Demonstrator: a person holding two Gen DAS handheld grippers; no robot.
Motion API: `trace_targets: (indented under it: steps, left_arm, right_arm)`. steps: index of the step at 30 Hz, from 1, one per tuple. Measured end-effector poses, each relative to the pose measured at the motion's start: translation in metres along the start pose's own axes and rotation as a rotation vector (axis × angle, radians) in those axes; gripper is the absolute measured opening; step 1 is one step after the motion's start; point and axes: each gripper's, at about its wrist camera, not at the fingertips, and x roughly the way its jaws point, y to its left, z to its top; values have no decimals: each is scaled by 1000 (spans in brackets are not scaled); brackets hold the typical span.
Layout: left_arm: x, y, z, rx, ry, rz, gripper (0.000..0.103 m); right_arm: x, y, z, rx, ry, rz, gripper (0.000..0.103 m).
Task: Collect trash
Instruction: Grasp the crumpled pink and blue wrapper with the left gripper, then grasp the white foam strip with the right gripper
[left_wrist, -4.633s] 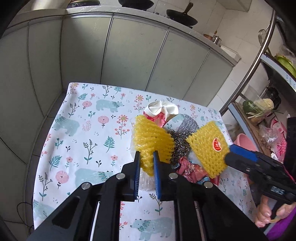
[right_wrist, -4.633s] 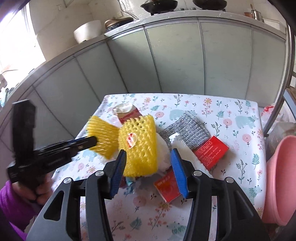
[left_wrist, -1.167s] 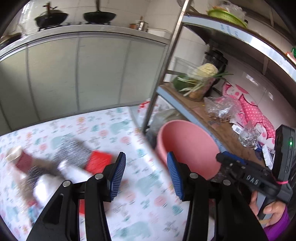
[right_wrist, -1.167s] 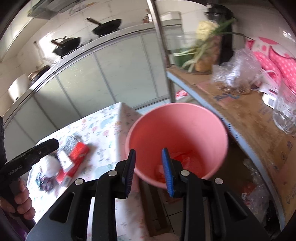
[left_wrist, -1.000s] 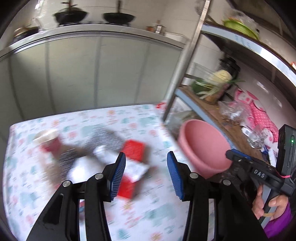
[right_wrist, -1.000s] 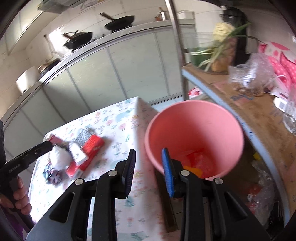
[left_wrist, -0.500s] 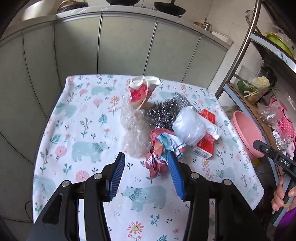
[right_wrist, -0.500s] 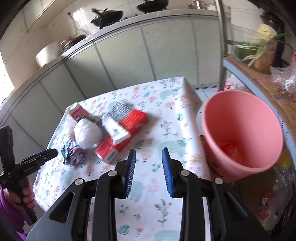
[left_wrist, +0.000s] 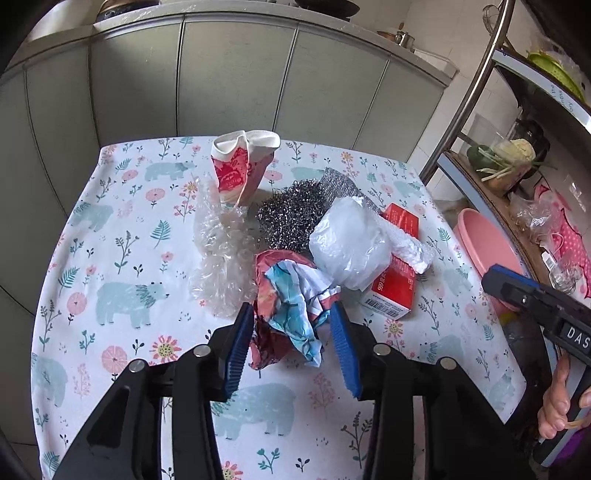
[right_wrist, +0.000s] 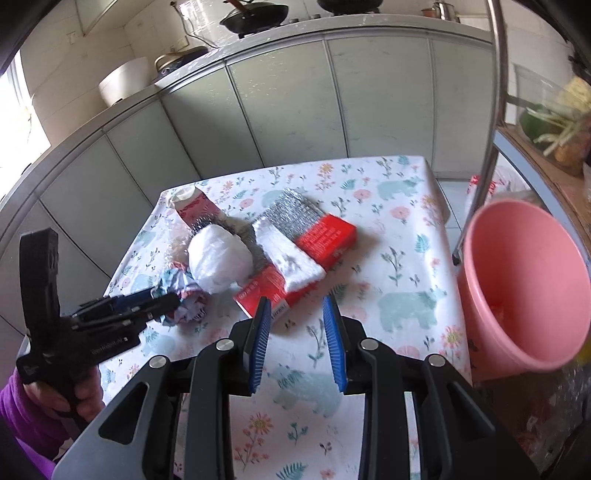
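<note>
Two grippers work over the pile: left gripper (left_wrist: 291, 336), fingers wide, straddles the crumpled red-and-blue printed wrapper (left_wrist: 291, 295) to pinch it; right gripper (right_wrist: 297, 336), fingers apart and empty, faces the red cardboard box (right_wrist: 295, 269). Beyond lie the white plastic bag (left_wrist: 351, 243), steel wool scourer (left_wrist: 291, 214), and right of the table, the pink plastic bucket (right_wrist: 524, 295) for trash

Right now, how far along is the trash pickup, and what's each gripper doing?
Some trash already lies in the pink bucket. The left gripper is open around the crumpled colourful wrapper, not yet closed on it. The right gripper is open and empty, near the red box. Left on the table: the crushed paper cup, bubble wrap, steel wool, white plastic bag.
</note>
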Motion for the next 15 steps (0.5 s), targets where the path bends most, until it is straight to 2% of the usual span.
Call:
trace_targets:
  steps: [1, 3, 10, 11, 12, 15]
  left_arm:
    - [1, 0, 0, 0, 3, -4, 29]
    - [0, 1, -1, -2, 2, -9, 21]
    - [-9, 5, -1, -22, -7, -12, 16]
    - [-10, 7, -1, -27, -4, -9, 16]
    - [-11, 8, -1, -30, -1, -3, 16]
    - [-13, 12, -2, -40, 3, 3, 16]
  right_arm:
    - [2, 2, 3, -12, -2, -2, 30]
    - [7, 6, 7, -31, -2, -4, 30]
    - [31, 19, 30, -88, 31, 13, 31]
    - [34, 21, 32, -97, 36, 15, 35]
    - [38, 24, 35, -108, 39, 15, 42]
    - [49, 30, 40, -144, 58, 9, 45]
